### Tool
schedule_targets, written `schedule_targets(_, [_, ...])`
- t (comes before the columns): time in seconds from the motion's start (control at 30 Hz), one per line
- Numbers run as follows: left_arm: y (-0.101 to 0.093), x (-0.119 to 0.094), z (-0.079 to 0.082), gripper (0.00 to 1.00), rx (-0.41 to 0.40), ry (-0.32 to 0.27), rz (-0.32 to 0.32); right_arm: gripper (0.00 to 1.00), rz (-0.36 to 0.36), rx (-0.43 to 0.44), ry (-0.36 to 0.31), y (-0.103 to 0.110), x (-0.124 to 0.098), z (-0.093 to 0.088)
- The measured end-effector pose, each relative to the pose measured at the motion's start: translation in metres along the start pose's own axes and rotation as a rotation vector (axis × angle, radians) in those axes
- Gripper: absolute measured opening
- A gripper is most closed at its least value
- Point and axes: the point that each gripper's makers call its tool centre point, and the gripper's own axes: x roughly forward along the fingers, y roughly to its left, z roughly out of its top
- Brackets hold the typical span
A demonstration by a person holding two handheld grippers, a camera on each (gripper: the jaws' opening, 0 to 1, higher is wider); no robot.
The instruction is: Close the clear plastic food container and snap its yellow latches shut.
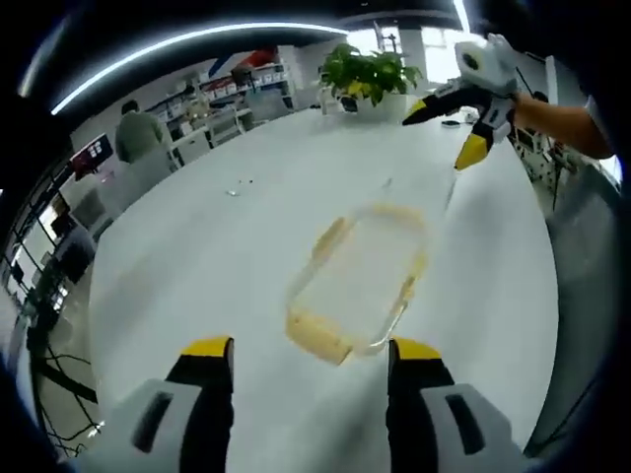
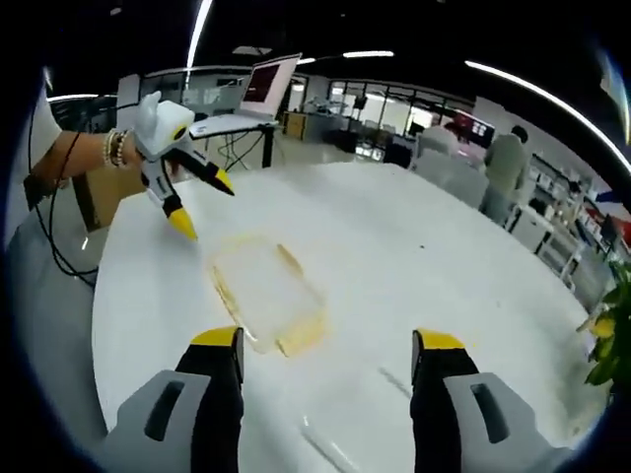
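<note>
White table point(image 1: 197, 246) bears the container point(image 1: 360, 281); both hand-held grippers hover above, jaws spread, empty.

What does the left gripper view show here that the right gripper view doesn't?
Left gripper view alone: a potted plant in full at the table's far edge, and the right tool held open above the table. Right gripper view alone: an open laptop on a stand, and the left tool held open. Both share the white table and the clear container with yellow latches, lying untouched between the tools.
</note>
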Motion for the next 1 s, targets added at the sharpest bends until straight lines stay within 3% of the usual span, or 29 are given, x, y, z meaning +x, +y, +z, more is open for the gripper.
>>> schedule_targets(0.17, [0.004,0.01,-0.004,0.58,0.091,0.068,-0.025,0.69,0.045,-0.138,0.056,0.002,0.014,0.003])
schedule_targets(0.27, [0.006,0.014,-0.006,0.57,0.141,0.104,-0.045,0.65,0.099,-0.207,0.06,0.007,0.021,0.01])
schedule_targets(0.4, [0.006,0.019,-0.008,0.55,0.287,0.161,-0.089,0.65,0.177,-0.31,0.143,0.011,0.034,0.0])
schedule_targets(0.53, [0.007,0.027,-0.008,0.54,0.348,0.195,-0.121,0.6,0.285,-0.343,0.223,0.019,0.045,-0.014])
schedule_targets(0.67, [0.007,0.032,-0.014,0.54,0.409,0.253,-0.15,0.61,0.312,-0.389,0.28,0.018,0.057,-0.023])
schedule_targets(0.73, [0.007,0.035,-0.014,0.54,0.435,0.253,-0.162,0.64,0.342,-0.391,0.301,0.021,0.061,-0.027])
schedule_targets(1.0, [0.003,0.042,-0.013,0.51,0.447,0.268,-0.213,0.58,0.43,-0.427,0.367,0.027,0.081,-0.038])
